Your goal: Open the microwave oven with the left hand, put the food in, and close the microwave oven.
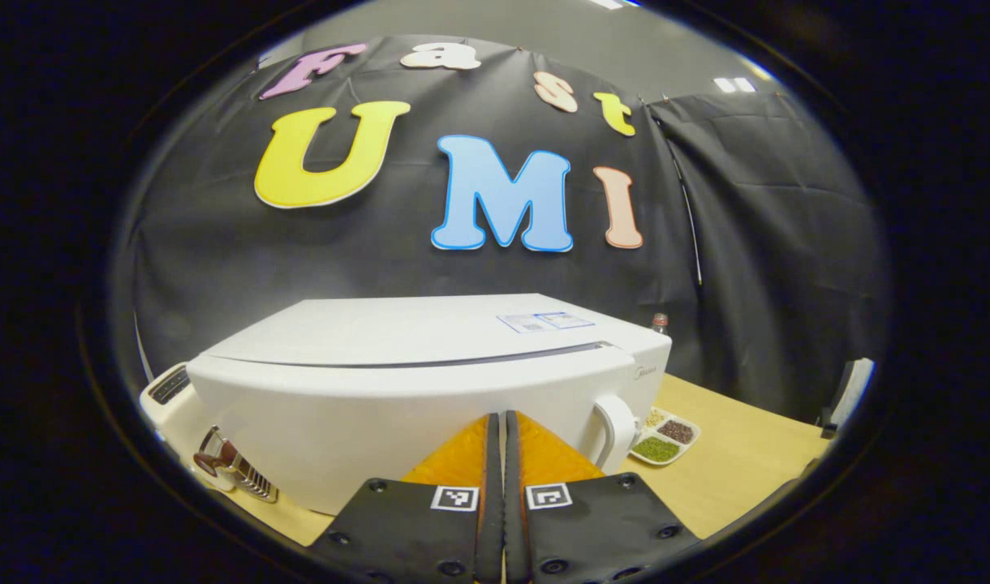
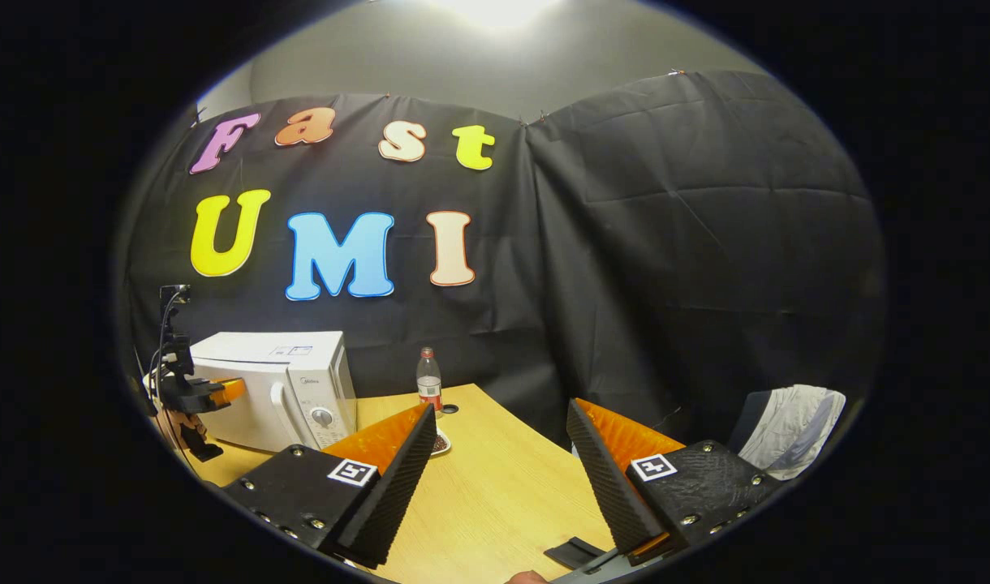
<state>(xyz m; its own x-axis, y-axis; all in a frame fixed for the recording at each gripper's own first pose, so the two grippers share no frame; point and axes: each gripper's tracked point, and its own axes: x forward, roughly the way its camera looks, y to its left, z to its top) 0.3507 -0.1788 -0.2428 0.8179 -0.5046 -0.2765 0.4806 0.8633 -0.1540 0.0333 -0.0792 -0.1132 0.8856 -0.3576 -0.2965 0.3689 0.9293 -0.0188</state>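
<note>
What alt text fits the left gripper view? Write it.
The left gripper, fingers closed together, points at a white microwave oven with its door shut. A divided dish of grains sits on the wooden table beside it.

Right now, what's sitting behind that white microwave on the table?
A clear bottle with a red cap and label stands on the table behind the microwave, toward its right rear corner, against the black cloth wall. The microwave's body hides whatever lies directly behind it.
</note>
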